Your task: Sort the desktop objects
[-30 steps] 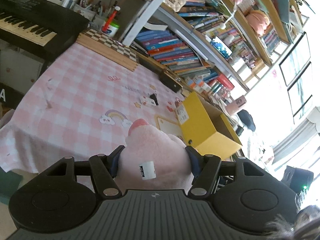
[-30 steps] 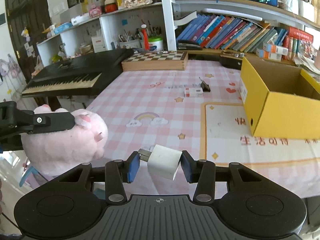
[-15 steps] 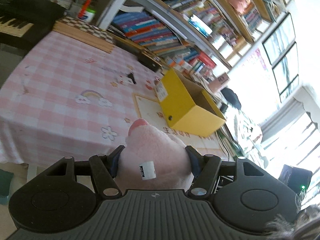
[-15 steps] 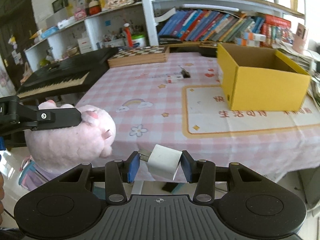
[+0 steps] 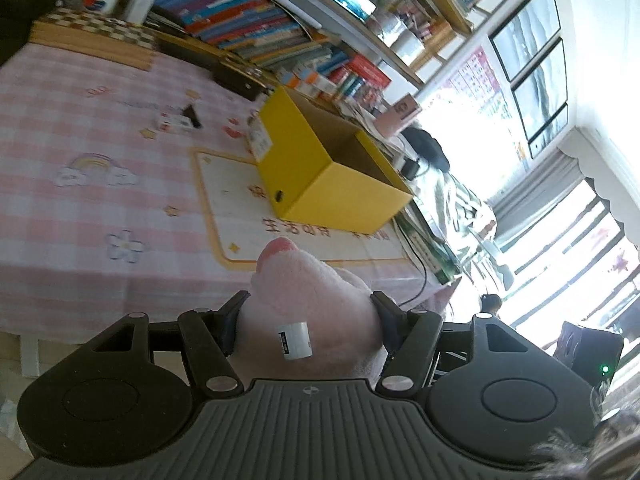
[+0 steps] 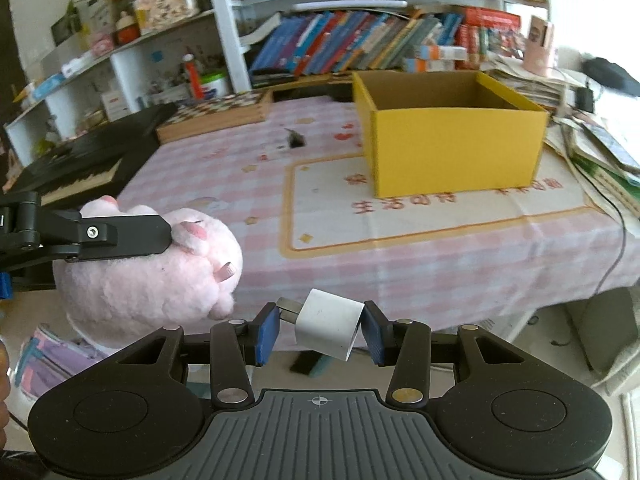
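Observation:
My left gripper (image 5: pixel 310 312) is shut on a pink plush pig (image 5: pixel 308 300), which fills the gap between its fingers; a white tag hangs from the toy. In the right wrist view the pig (image 6: pixel 152 276) hangs at the left, off the table's near edge, clamped by a left gripper finger (image 6: pixel 120 234). My right gripper (image 6: pixel 320 326) is shut on a white charger plug (image 6: pixel 328 322), held tilted with its metal prongs toward the left pad. An open yellow box (image 6: pixel 452 152) stands on the pink checked tablecloth (image 6: pixel 224 172), ahead and to the right of both grippers; the same yellow box (image 5: pixel 320 168) shows ahead in the left wrist view.
A small white box and a black clip (image 5: pixel 180 118) lie mid-table. A wooden chessboard (image 6: pixel 216 118) and a black keyboard (image 6: pixel 80 156) sit at the far left. Bookshelves (image 6: pixel 360 40) line the back. Papers and cables (image 6: pixel 592 120) crowd the right edge.
Both grippers have swung right along the table's near edge, keeping their loads. The yellow box has shifted from the right side toward the centre of both views.

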`<action>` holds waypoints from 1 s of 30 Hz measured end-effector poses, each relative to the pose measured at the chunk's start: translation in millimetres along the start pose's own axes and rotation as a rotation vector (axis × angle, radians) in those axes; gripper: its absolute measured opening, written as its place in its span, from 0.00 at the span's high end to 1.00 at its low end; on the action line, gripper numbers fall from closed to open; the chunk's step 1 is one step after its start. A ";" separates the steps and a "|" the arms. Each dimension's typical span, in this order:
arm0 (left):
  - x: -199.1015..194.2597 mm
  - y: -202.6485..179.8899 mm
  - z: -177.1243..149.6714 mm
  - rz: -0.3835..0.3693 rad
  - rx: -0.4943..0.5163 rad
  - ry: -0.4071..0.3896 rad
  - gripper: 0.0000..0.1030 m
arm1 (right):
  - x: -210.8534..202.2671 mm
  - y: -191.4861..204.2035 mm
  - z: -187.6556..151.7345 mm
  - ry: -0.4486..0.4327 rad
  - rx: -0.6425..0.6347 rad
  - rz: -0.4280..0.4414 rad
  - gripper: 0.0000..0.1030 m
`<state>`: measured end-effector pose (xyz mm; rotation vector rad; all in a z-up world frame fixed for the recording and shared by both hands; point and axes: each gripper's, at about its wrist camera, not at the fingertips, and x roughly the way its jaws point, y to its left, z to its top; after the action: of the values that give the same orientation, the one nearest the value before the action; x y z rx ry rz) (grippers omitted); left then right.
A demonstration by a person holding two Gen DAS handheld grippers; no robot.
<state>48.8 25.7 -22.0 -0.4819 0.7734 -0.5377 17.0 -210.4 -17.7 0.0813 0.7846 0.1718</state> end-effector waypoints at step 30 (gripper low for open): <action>153.8 -115.7 52.0 -0.022 0.086 -0.003 0.40 | 31.6 -166.2 75.8 -0.018 0.025 0.007 0.57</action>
<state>148.1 -146.0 -1.7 -0.4120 0.7400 -0.5881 113.2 -368.6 -8.9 0.1094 0.7692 0.1680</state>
